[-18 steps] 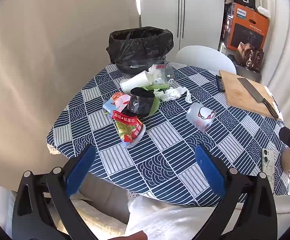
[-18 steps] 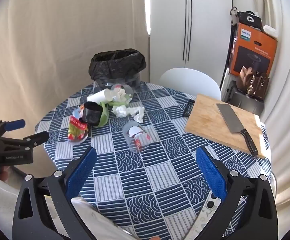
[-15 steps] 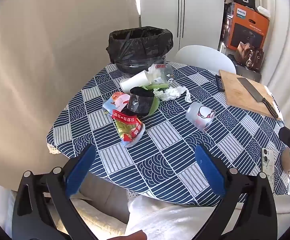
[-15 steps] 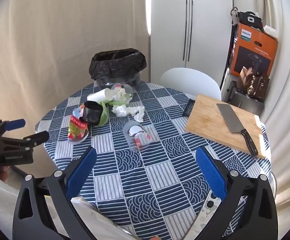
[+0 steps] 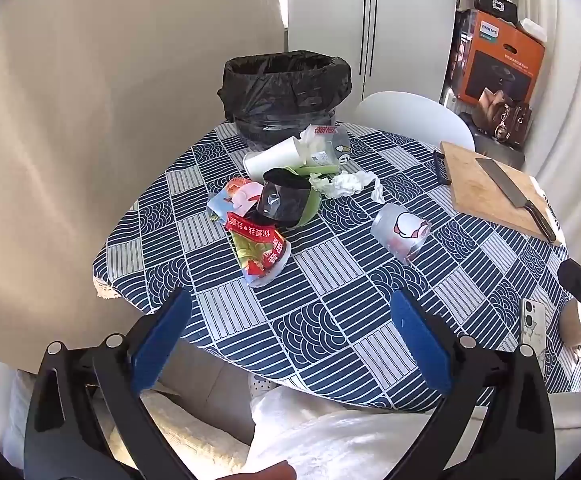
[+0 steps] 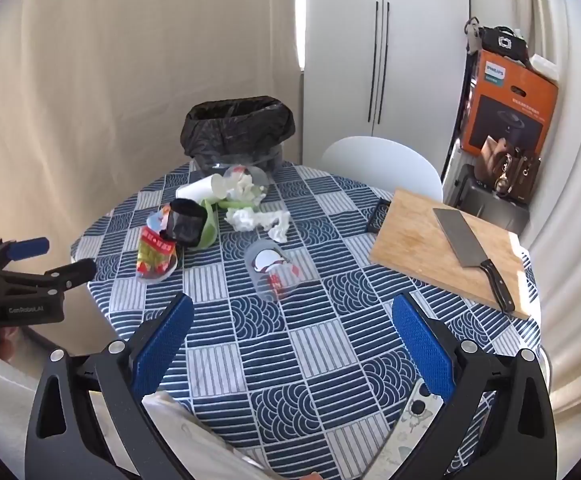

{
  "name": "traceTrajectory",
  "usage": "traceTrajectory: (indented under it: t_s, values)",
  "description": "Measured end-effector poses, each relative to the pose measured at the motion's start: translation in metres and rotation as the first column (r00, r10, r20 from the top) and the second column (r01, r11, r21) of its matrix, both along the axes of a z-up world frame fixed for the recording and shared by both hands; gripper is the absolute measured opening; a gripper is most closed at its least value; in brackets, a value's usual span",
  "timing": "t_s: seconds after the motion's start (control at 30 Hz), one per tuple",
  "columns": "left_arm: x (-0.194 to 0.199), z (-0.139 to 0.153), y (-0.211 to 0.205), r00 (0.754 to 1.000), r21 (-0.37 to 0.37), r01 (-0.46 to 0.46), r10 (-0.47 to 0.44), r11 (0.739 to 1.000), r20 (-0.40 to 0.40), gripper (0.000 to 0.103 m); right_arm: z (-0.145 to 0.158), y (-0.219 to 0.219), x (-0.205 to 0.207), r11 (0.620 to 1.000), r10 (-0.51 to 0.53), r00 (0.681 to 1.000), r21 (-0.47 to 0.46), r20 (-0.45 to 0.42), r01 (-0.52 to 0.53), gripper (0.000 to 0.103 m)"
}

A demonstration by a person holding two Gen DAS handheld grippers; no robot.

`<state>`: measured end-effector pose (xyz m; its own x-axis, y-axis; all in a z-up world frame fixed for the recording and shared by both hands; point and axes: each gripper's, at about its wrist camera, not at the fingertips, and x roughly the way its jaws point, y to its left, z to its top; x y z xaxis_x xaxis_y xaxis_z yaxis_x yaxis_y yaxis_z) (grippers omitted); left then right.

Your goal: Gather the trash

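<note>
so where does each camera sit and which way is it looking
Left wrist: rides the left gripper, looking down across the table at the trash pile and bin; open blue fingers show.
Right wrist: rides the right gripper, facing the cutting board; the left gripper appears at its left edge.
Both share table, clear cup and bin.

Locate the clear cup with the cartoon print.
The clear cup lies on its side mid-table in the right wrist view, alone, nearer the camera than the crumpled tissue, left of the cutting board.
</note>
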<state>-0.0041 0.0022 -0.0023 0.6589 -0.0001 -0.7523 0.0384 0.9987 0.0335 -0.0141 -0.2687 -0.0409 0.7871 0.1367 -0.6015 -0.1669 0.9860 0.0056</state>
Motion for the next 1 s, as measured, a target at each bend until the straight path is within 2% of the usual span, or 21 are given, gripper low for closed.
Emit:
traceTrajectory:
  t_s: [1.0]
  values:
    - [-0.0075,-0.0044,0.0071,1.0,-0.007,-0.008,0.008,1.0,-0.013,0.097,-0.0033,0.007,-0.0058,1.0,0.022,1.0,-0.001,-0.01,-0.022,0.095]
